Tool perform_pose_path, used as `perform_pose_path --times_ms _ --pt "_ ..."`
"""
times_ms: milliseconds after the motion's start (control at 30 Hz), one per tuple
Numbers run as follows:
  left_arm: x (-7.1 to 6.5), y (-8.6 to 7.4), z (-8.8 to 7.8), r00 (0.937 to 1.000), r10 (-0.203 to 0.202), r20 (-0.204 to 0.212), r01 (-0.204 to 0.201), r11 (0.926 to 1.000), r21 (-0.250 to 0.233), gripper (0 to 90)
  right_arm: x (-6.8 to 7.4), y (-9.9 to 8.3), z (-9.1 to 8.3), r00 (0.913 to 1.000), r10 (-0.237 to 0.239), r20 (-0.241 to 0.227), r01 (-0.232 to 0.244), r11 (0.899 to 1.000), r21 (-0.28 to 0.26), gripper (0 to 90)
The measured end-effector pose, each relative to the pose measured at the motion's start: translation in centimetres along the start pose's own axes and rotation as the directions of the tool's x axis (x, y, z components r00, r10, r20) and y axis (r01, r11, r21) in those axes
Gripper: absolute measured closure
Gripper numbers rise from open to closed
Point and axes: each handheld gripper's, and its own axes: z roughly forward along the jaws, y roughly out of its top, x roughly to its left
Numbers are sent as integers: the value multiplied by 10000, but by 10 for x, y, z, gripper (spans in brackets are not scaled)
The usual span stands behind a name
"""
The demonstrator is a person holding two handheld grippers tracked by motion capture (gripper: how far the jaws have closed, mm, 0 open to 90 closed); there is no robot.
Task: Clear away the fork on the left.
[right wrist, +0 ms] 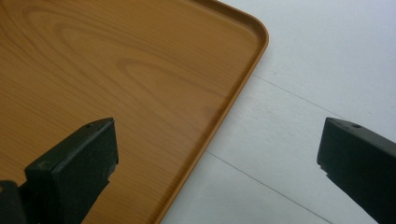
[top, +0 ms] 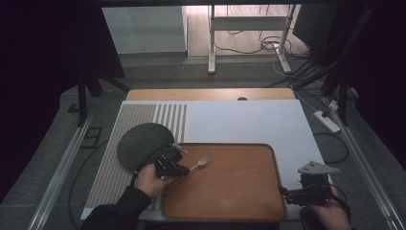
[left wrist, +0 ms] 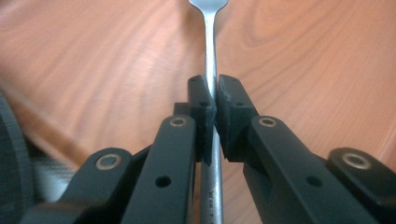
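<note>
Wooden tray [top: 239, 191] lay on the table; the left gripper [left wrist: 211, 105] clamped a fork [left wrist: 210, 28] by its handle, while the right gripper [right wrist: 217, 154] hung wide apart over the tray's edge.

Tray [top: 239, 191]: wood-grain finish, warm orange-brown, smooth with a soft sheen; raised rounded rim of the same look.

Fork [left wrist: 211, 70], between the left claw's jaws: bare metal, silver, polished and reflective along the handle, with small stamped marks near its end.

Left claw [left wrist: 210, 116]: matt black, plastic-looking jaws; ribbed, rubbery inner pads; dull metal bushings set in the arms.

Right claw [right wrist: 217, 154]: matt black blocks, slightly scuffed at the edges.

Round mat [top: 143, 143], beside the left claw: dark grey, matt, with a fine woven or ribbed texture.

Desk [top: 249, 120] covering: white, matt, paper-like sheet, faint seam lines beside the right claw.
</note>
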Motion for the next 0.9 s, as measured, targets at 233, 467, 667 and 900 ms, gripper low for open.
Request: perform_pose_path --times_ms 233,467,667,900 --pt "-14 -3 13 9999 -139 75 136 9994 313 838 0 0 0 10000 -43 -34 43 10000 42 0" --pt "-28 -7 17 9994 344 -77 -341 9987 382 822 0 0 0 9999 -94 -59 94 9999 81 0" --pt "-28 5 11 9976 677 142 -665 9949 -759 827 1 0 1 9999 -134 -55 135 9998 152 0" --pt "-39 24 37 9875 1569 -153 -1565 9875 209 885 1 0 1 9999 -137 -55 138 9998 158 0"
